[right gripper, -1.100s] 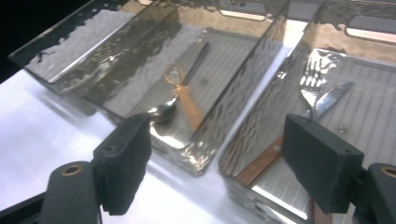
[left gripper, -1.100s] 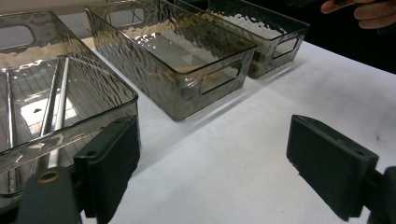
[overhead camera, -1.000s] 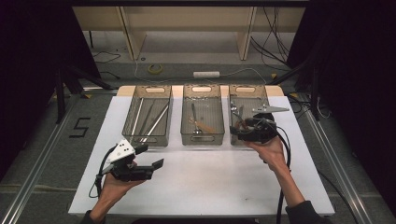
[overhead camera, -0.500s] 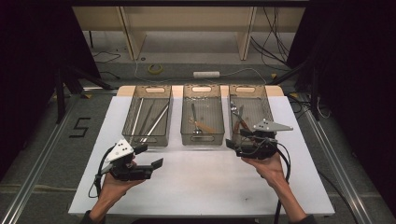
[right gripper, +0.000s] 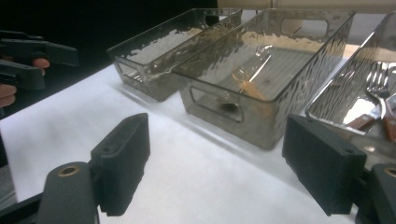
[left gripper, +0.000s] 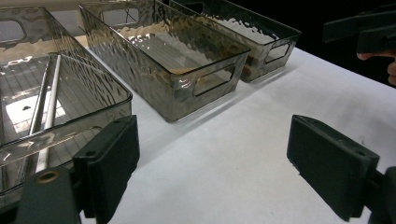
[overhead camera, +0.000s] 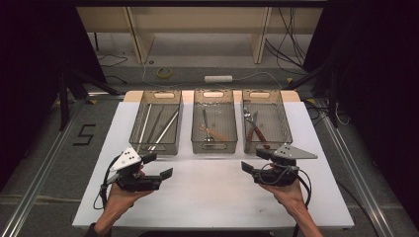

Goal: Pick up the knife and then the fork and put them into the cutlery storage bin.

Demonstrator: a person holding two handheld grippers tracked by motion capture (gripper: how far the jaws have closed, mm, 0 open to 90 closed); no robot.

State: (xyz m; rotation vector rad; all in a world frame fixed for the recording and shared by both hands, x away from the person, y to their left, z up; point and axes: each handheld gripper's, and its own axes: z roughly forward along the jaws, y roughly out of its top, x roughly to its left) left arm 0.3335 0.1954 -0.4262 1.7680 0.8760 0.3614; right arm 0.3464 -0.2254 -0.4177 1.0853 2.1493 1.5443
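I've got both grippers hovering over the bare front half of the desk [overhead camera: 207, 197], short of the three clear bins lined up along the far edge. My left gripper [overhead camera: 157, 166] is released, jaws spread wide with nothing between them, near the front-left corner and just short of the left bin [overhead camera: 136, 132] holding the long metal rods [overhead camera: 163, 129]. My right gripper [overhead camera: 256, 161] is released too, jaws wide and empty, sitting just in front of the right bin [overhead camera: 284, 129], where the fork and the red-handled pieces [overhead camera: 257, 131] lie. The middle bin [overhead camera: 214, 146] holds a spoon [right gripper: 245, 79] with a brownish handle.

Judging by where I am, the right bin's cutlery is closest to hand, so that's my likely pick. To do it well, I'd lift over the near wall before dipping in, come down with the jaws set across a handle rather than along it, and take one piece alone, since they overlap. The bins look light; I'd avoid nudging the rim, or the whole bin may slide.
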